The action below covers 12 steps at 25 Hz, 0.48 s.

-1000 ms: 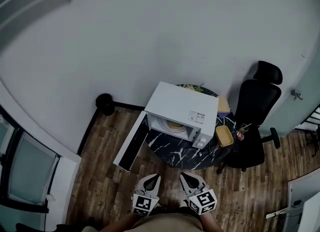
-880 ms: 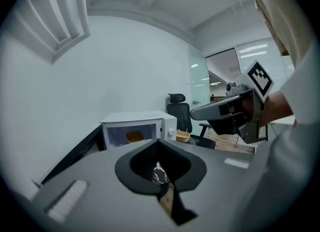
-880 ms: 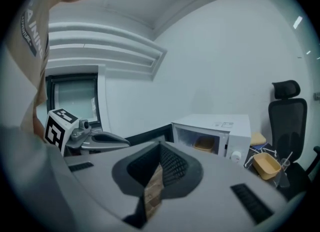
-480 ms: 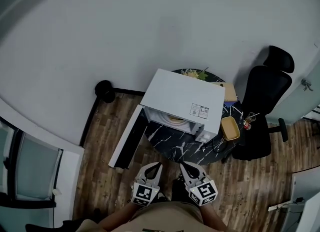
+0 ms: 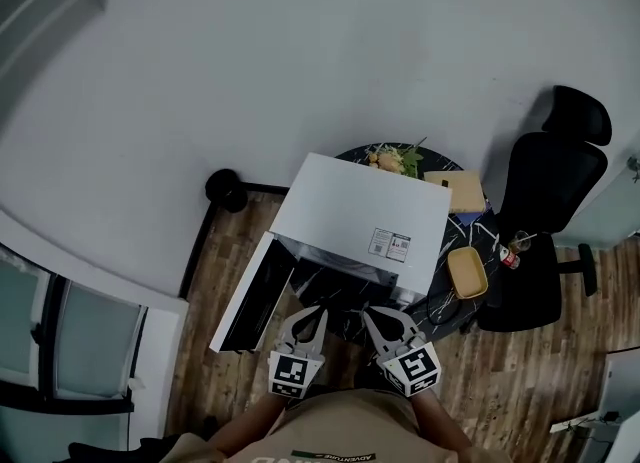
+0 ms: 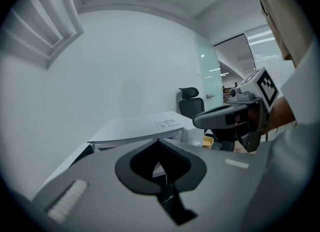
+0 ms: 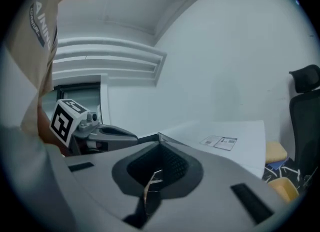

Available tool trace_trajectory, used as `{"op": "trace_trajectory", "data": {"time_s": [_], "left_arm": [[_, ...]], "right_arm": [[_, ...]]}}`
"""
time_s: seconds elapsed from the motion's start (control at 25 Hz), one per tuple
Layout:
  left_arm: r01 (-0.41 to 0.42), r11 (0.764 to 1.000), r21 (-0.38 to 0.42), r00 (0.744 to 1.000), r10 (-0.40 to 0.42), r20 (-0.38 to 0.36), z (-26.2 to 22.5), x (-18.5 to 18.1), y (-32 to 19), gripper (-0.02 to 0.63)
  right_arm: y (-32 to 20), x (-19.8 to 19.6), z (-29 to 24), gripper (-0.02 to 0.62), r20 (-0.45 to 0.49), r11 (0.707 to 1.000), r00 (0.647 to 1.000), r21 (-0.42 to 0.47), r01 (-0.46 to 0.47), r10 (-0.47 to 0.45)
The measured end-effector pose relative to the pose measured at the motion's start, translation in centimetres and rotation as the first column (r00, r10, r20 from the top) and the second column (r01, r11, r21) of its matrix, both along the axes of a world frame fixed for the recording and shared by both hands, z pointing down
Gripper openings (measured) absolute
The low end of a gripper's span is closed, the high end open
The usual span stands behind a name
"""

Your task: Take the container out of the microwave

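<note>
The left hand-held gripper [image 5: 308, 317] and the right hand-held gripper [image 5: 377, 319], both clenched on nothing, hover just before the microwave [image 5: 355, 213], whose roof hides the container, probably straight ahead inside, equally near both.

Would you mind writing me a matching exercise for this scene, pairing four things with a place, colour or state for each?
Things:
1. microwave door
2. office chair
3. yellow tray
4. left gripper

Descriptions:
a. shut, with nothing between its fingers
b. on the table, beside the microwave
c. swung open
d. black, standing on the floor

Pairs: 1-c, 2-d, 3-b, 4-a
</note>
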<state>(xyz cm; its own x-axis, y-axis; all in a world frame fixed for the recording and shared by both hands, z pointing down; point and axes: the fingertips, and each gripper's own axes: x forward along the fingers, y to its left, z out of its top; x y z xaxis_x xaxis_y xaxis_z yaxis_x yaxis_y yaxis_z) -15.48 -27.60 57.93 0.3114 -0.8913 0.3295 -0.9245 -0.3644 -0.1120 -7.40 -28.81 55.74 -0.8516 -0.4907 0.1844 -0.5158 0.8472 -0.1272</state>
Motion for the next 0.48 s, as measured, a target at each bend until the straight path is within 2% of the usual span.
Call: {"op": "trace_trajectory", "data": {"time_s": [0.2, 0.48], "left_arm": [[0.028, 0.999, -0.016, 1.000, -0.027, 0.015, 1.0, 1.0, -3.3, 0.008], [-0.039, 0.997, -0.071, 0.997, 0.044, 0.070, 2.6, 0.8, -6.0, 0.008]], "right_arm": [[-2.7, 1.0, -0.1, 0.006, -0.002, 0.999, 0.999, 0.018, 0.043, -0.043], [-4.4, 1.5, -0.2, 0.006, -0.006, 1.000, 1.000, 0.016, 0.021, -0.021]]}}
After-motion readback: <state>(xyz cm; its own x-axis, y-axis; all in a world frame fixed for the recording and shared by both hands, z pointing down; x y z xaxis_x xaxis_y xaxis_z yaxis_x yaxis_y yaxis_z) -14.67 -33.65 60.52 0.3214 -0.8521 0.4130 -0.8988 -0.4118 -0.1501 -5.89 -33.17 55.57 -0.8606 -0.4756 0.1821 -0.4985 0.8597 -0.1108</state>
